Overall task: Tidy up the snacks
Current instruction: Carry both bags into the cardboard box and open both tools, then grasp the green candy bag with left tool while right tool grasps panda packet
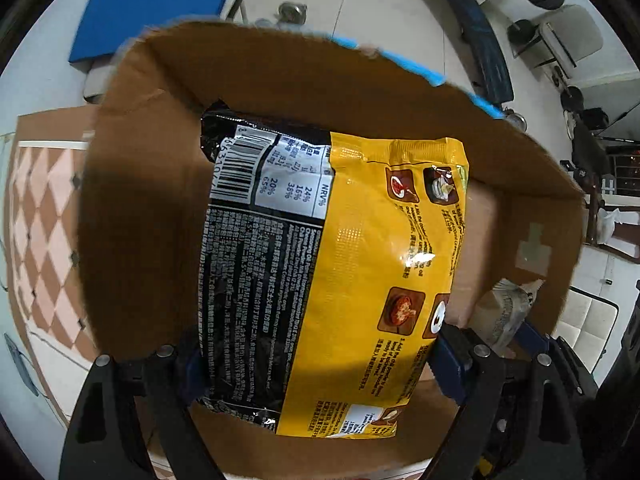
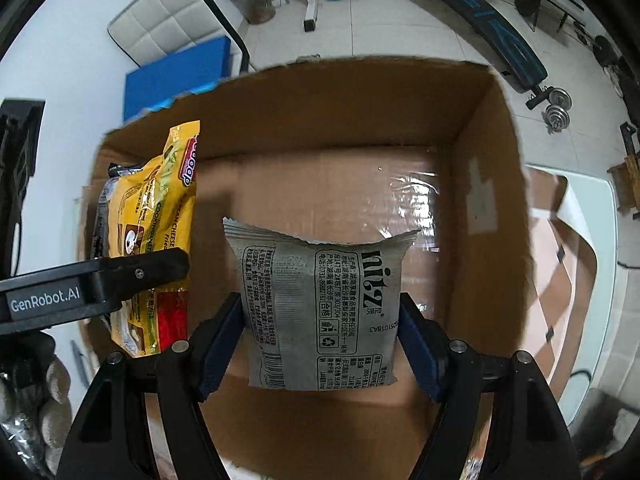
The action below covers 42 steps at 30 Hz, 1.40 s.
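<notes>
Left wrist view: the left tool (image 1: 320, 354) is clamped on a yellow-and-black glossy plastic noodle packet (image 1: 332, 264), its blue pads pressed against the packet's two sides at seven and four o'clock; the packet hangs inside the open brown cardboard box (image 1: 132, 208), barcode end toward eleven o'clock; at four o'clock a grey crinkled foil snack pouch (image 1: 506, 312) shows near the box wall; past the box rim at nine o'clock lies a checked pink-and-brown cloth (image 1: 40, 216) on the white tabletop (image 1: 52, 92); a blue flat pad (image 1: 156, 4) sits at eleven o'clock.

Right wrist view: the right tool (image 2: 320, 340) is clamped on the grey foil snack pouch (image 2: 320, 304) (printed side up, serrated edge toward twelve o'clock), held over the box's taped floor (image 2: 304, 184); at nine o'clock the yellow noodle packet (image 2: 160, 216) stands against the left box wall, gripped by the other black tool arm (image 2: 100, 280); a gloved hand (image 2: 44, 392) shows at eight o'clock.
</notes>
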Motion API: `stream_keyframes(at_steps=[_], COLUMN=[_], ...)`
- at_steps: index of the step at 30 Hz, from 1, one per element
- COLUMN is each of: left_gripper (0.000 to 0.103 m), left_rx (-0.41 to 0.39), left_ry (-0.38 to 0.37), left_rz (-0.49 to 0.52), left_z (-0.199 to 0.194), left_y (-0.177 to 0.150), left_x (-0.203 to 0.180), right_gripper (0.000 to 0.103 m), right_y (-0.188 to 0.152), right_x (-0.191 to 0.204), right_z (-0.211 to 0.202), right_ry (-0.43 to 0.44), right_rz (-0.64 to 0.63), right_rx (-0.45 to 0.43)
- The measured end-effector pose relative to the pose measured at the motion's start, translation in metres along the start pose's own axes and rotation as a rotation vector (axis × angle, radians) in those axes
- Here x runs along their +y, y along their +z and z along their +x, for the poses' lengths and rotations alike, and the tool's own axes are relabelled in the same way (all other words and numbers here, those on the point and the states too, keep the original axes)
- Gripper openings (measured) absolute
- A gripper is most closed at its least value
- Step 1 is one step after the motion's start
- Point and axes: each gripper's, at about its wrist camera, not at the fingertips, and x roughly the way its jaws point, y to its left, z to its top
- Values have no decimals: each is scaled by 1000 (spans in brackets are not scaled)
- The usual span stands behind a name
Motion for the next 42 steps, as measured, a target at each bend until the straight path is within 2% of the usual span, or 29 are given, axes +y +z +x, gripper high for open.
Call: stream_keyframes(at_steps=[2, 4, 11, 17, 18, 19, 20, 22, 23, 26, 30, 35, 39, 40, 42], left_gripper=[88, 88, 88, 91, 93, 95, 96, 97, 97, 97, 97, 97, 97, 97, 97], left_rx=[18, 23, 50, 32, 24, 14, 8, -3, -3, -20, -47, -117, -198, -218, -252], left_ry=[-3, 11, 57, 80, 79, 76, 72, 63, 64, 77, 57, 38, 62, 68, 75], left_rz=[-6, 5, 50, 57, 57, 57, 56, 51, 50, 57, 55, 85, 114, 121, 133], left_z=[8, 13, 24, 17, 13, 9, 6, -1, -4, -15, -35, -65, -89, -97, -110], left_y=[5, 9, 20, 9, 9, 7, 4, 0, -2, -11, -29, -62, -94, -99, -109], left_x=[-2, -6, -21, -29, -31, -32, -33, -33, -32, -31, -30, -24, -23, -22, -14], right_gripper=[77, 77, 77, 78, 79, 86, 91, 91, 91, 92, 93, 97, 97, 97, 97], right_y=[16, 18, 26, 30, 33, 34, 34, 36, 49, 47, 47, 24, 8, -10, -16], right_x=[18, 10, -33, -86, -91, -94, -102, -119, -117, -133, -157, -179, -190, -191, -183], right_z=[38, 49, 52, 47, 48, 46, 42, 34, 38, 26, 6, -36, -67, -76, -79], right_ry=[-10, -22, -57, -44, -49, -59, -67, -57, -64, -83, -100, -131, -145, -146, -154], right_rz=[-4, -15, -45, -27, -29, -29, -25, -17, -14, -19, -23, -37, -36, -33, -28], right_rx=[13, 23, 39, 114, 117, 118, 114, 104, 104, 97, 72, 12, -39, -51, -77])
